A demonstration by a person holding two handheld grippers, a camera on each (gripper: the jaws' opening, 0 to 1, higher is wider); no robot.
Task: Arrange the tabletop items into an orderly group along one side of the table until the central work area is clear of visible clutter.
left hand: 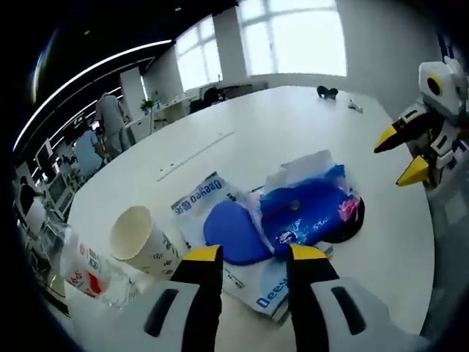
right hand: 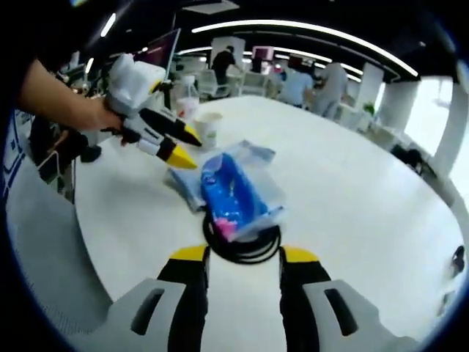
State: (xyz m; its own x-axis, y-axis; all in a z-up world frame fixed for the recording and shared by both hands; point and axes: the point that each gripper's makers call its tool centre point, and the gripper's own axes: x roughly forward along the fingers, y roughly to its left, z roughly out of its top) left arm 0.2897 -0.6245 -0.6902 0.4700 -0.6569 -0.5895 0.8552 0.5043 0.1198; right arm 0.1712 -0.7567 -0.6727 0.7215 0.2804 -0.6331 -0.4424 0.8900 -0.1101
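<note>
Left gripper (left hand: 253,258) hovering, jaws apart, empty, over blue pack (left hand: 293,216) lying mid-table on white packets (left hand: 201,196). Right gripper (right hand: 245,257) likewise parted, empty, just short of black cable coil (right hand: 242,246). Risk: left jaws nudging paper cup (left hand: 139,238) alongside, tipping it.

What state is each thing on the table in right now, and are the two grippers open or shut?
Paper cup: tipped on its side, mouth open, looks empty.
Plastic bottle: lying on its side beside the cup.
Blue tissue pack: top torn open, lying flat.
Wet wipes packs: flat, under the blue pad.
Black cable: coiled, under the tissue pack.
Left gripper: open, holding nothing.
Right gripper: open, holding nothing.
</note>
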